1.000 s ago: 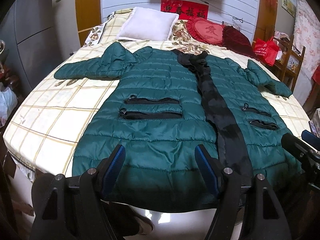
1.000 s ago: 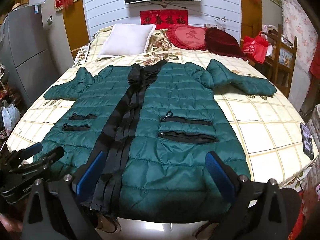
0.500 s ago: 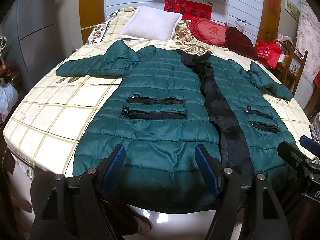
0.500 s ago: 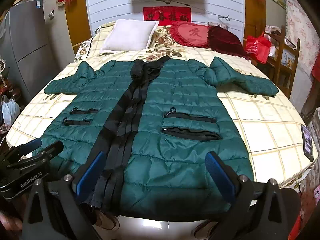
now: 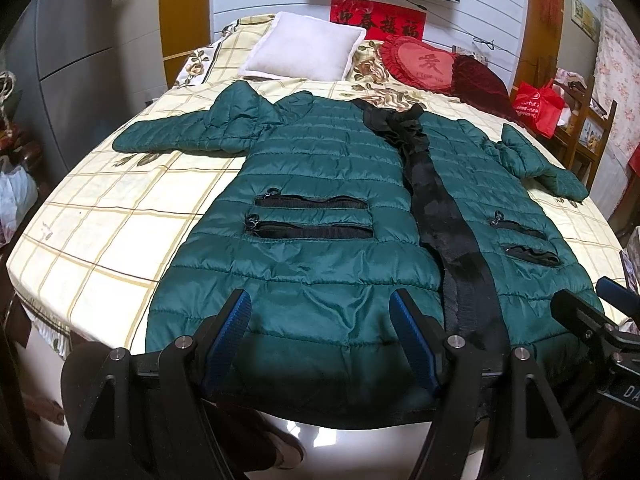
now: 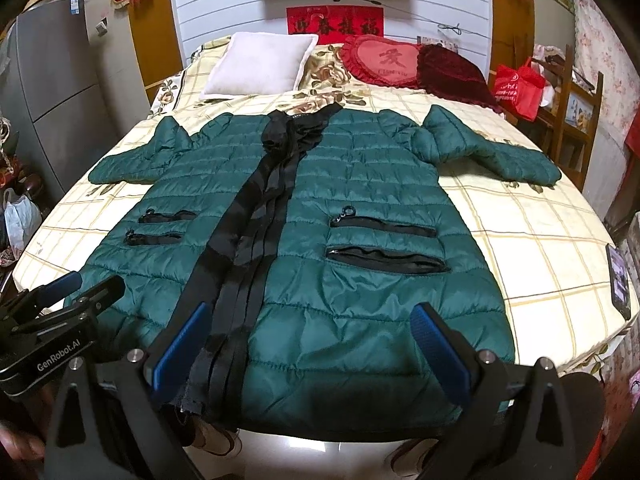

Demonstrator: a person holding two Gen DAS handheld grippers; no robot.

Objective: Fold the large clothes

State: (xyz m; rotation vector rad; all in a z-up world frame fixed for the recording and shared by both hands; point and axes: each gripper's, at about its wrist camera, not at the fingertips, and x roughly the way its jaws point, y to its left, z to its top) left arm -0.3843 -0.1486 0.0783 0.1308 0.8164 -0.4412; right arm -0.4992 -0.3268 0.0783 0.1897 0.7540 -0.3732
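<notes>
A long dark green quilted jacket [image 5: 320,208] with a black front placket lies flat, face up, on the bed, sleeves spread to both sides, hem at the near edge. It also shows in the right wrist view [image 6: 360,208]. My left gripper [image 5: 322,312] is open and empty, just above the hem's left half. My right gripper [image 6: 312,322] is open and empty above the hem's right half. Each gripper shows at the edge of the other's view: the right gripper [image 5: 592,308] and the left gripper [image 6: 76,292].
The bed [image 5: 100,232] has a cream checked sheet. A white pillow [image 5: 304,52], a red heart cushion [image 5: 424,64] and a dark red cushion [image 6: 452,72] lie at the head. A grey cabinet [image 6: 52,92] stands left; a wooden chair with a red bag [image 6: 520,84] right. A phone [image 6: 618,280] lies on the bed's right edge.
Both grippers have moved slightly forward and up toward the jacket's hem. The jacket has not moved. Both grippers stay open.
</notes>
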